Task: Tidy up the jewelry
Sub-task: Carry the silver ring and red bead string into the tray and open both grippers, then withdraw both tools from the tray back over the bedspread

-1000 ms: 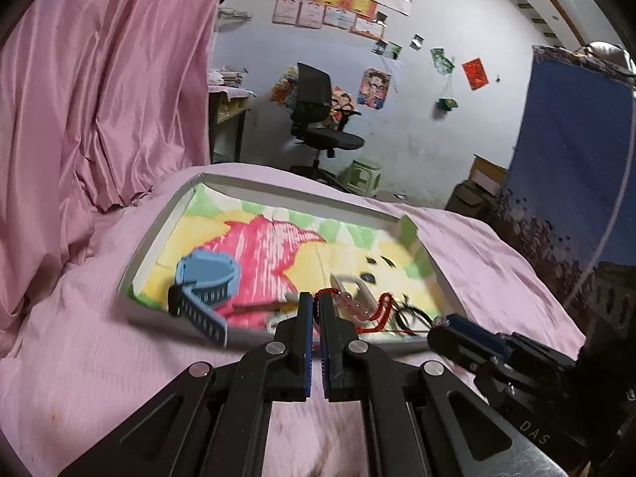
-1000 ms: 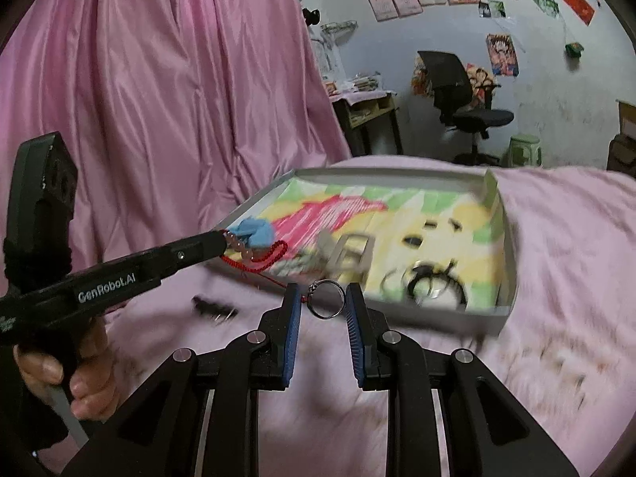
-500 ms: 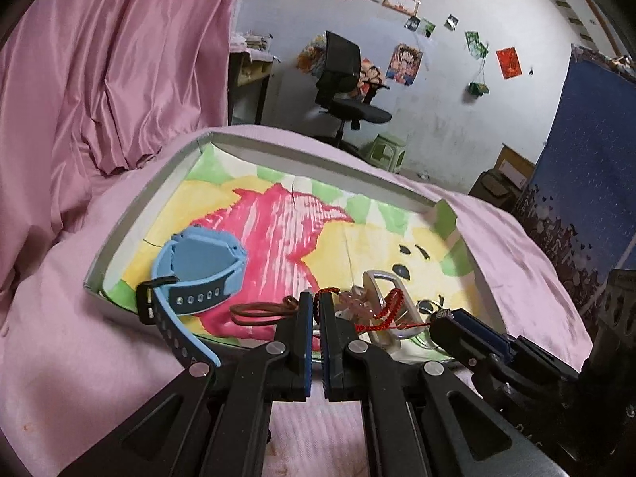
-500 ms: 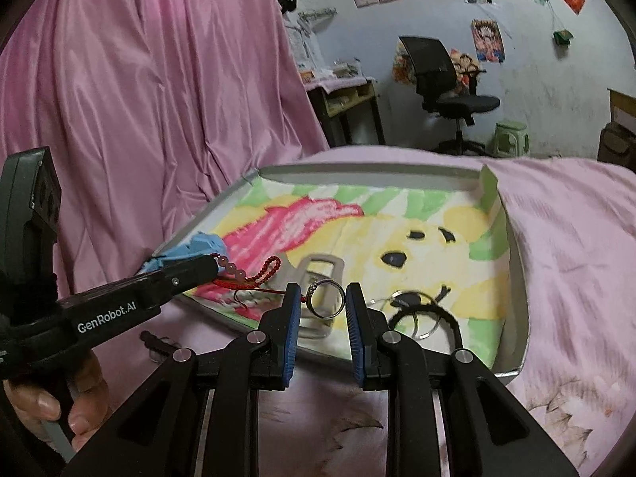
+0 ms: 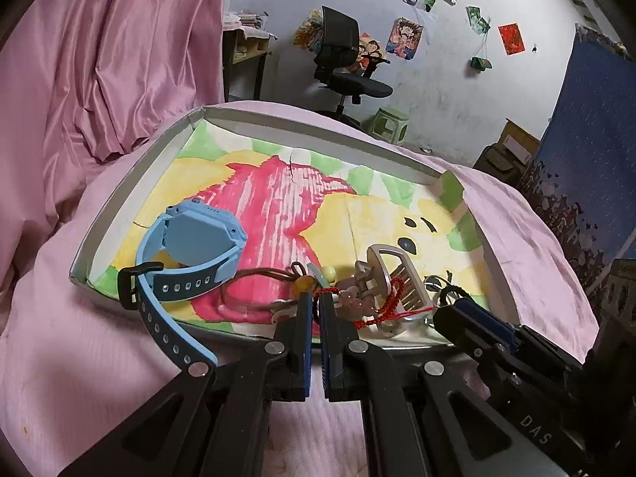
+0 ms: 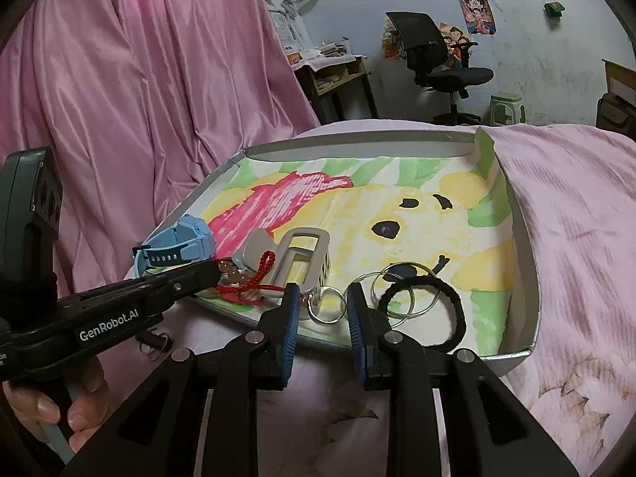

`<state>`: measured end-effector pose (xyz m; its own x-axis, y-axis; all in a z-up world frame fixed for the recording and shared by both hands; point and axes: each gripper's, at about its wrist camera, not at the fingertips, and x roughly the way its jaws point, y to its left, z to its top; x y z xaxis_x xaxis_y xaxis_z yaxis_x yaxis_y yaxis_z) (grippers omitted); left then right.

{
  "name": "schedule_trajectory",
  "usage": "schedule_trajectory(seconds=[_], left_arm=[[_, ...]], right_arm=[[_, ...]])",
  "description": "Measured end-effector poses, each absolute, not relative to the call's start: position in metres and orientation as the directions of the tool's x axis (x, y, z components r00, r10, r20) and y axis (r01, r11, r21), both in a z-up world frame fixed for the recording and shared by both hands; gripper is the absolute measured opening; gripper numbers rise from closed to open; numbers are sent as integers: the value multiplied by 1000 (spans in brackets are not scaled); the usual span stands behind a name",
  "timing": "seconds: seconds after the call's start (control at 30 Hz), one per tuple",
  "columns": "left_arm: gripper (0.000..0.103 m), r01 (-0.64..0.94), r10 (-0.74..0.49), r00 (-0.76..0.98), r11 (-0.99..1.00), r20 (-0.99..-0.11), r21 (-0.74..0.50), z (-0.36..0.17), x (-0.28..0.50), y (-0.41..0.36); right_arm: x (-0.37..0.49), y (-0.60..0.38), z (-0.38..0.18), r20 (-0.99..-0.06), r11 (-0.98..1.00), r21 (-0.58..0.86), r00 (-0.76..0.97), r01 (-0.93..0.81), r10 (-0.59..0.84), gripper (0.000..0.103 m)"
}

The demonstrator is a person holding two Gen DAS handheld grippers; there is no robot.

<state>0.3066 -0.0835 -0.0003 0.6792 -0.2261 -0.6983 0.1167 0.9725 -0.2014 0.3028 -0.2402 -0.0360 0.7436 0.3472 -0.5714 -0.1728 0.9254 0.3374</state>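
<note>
A shallow grey tray (image 5: 119, 214) with a coloured drawing inside lies on the pink bed; it also shows in the right wrist view (image 6: 524, 234). My left gripper (image 5: 316, 298) is shut on a red-cord bead bracelet (image 5: 381, 306), low over the tray's near edge. My right gripper (image 6: 322, 302) is open, with a small silver ring (image 6: 326, 305) lying in the tray between its fingers. A blue watch (image 5: 190, 246), a silver hair clip (image 5: 393, 274), larger rings (image 6: 393, 290) and a black hair tie (image 6: 433, 310) lie in the tray.
Pink curtain (image 6: 139, 79) hangs to the left. Pink bedding (image 6: 576, 206) surrounds the tray. A small dark clip (image 6: 153, 344) lies on the bed left of the tray. An office chair (image 5: 342, 67) and a green stool (image 5: 391, 123) stand far behind.
Both grippers moved forward over the tray's near edge. My right gripper opened and the small silver ring now lies in the tray. My left gripper stays shut on the bracelet.
</note>
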Motion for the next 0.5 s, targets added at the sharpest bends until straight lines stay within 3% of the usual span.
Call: schedule_trajectory(seconds=[0.2,0.3,0.4,0.47,0.5], left_arm=[[5,131,-246,687,968,-684,-216,3,299,-79],[6,151,-262,701,964,-664,-221,6,293,-77],[27,160,-264,716,963,-647,-216,9,288,-77],[60,160,-260,733,964,-628,-213,12,284,-76],[62,160,-258,749,964,-610,-211,15,280,-75]], right_arm=[[292,-246,-30,-541,929,337,777,-150,322,34],[281,-250,-22,-509,938,321,811,-131,288,47],[271,-254,-14,-478,945,307,840,-114,257,52],[266,-256,-10,-463,947,302,852,-107,244,55],[264,-256,-9,-456,949,297,858,-103,236,56]])
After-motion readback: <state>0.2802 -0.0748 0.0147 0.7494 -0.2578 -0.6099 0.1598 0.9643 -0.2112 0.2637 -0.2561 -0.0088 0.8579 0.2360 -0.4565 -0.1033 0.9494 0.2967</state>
